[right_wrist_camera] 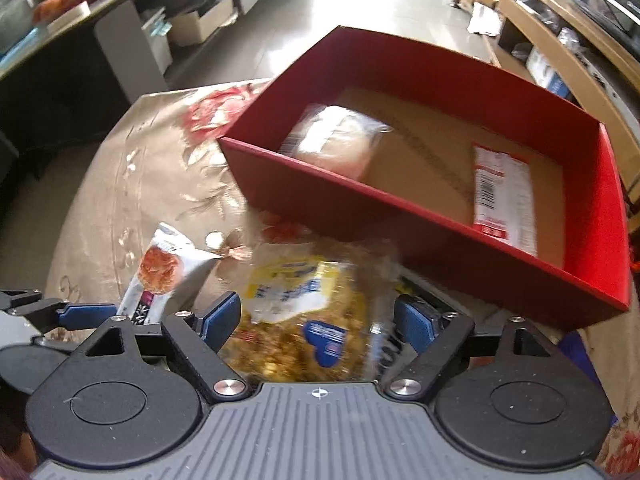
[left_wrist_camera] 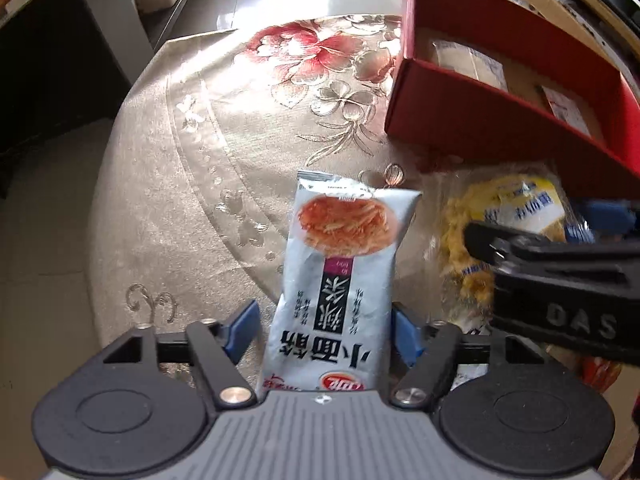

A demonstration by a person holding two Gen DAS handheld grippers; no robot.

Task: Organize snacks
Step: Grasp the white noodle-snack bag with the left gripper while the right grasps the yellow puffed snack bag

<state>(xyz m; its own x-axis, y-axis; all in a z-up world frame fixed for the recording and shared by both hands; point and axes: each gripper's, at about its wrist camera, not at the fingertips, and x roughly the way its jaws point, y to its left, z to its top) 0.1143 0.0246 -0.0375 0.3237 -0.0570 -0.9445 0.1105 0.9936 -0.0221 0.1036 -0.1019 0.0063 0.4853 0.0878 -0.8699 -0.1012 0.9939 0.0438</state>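
My left gripper [left_wrist_camera: 324,330] is shut on a silver noodle-snack packet [left_wrist_camera: 340,264], held above the floral tablecloth; the packet also shows in the right wrist view [right_wrist_camera: 160,276]. My right gripper [right_wrist_camera: 318,316] is shut on a clear bag of yellow snack [right_wrist_camera: 304,312], just in front of the red box [right_wrist_camera: 400,216]; the bag also shows in the left wrist view [left_wrist_camera: 504,220]. Inside the red box lie a pale wrapped bun [right_wrist_camera: 336,140] and a red-and-white packet [right_wrist_camera: 504,192].
The red box [left_wrist_camera: 500,120] stands at the right of the round table with the floral cloth [left_wrist_camera: 208,152]. Beyond the table are a tiled floor, cardboard boxes [right_wrist_camera: 200,24] and wooden shelves [right_wrist_camera: 560,40].
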